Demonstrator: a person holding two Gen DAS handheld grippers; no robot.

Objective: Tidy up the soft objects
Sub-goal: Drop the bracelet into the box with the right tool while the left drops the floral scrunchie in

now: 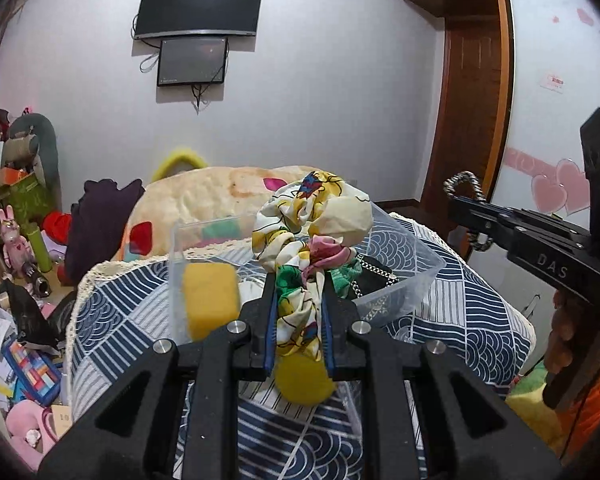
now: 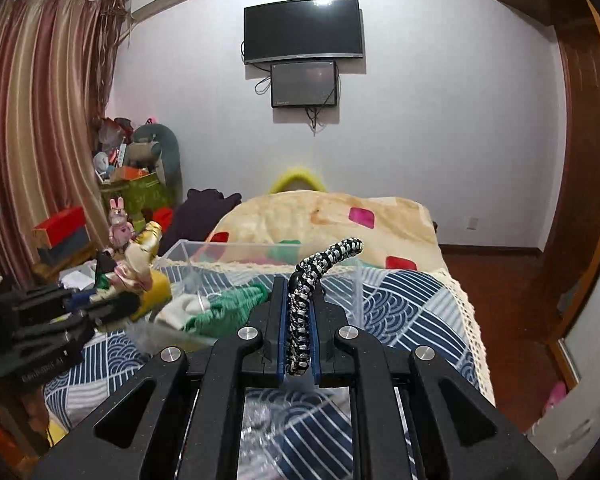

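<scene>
- Left wrist view: the left hand-held gripper (image 1: pixel 299 312) is clamped on a floral scrunchie (image 1: pixel 309 224), held up just above the clear plastic bin (image 1: pixel 404 280).
- The right hand-held gripper (image 2: pixel 299 312) pinches a black-and-white braided cord (image 2: pixel 318 276) over that same bin.
- I'd get each piece well inside the rim before letting go, one at a time so they don't tangle.
- The bin sits on a bed with a blue patterned cover (image 1: pixel 460 304); a yellow sponge (image 1: pixel 210 300) and green fabric (image 2: pixel 228 308) are already inside. Pretty cluttered bedroom, wall TV (image 2: pixel 303 30).

Home bedroom, bed (image 2: pixel 400 300) with patterned quilt, wall-mounted television (image 2: pixel 303 29), striped curtains (image 2: pixel 36 120), wooden wardrobe (image 1: pixel 476 92), toys piled in the corner (image 2: pixel 136 168)
</scene>
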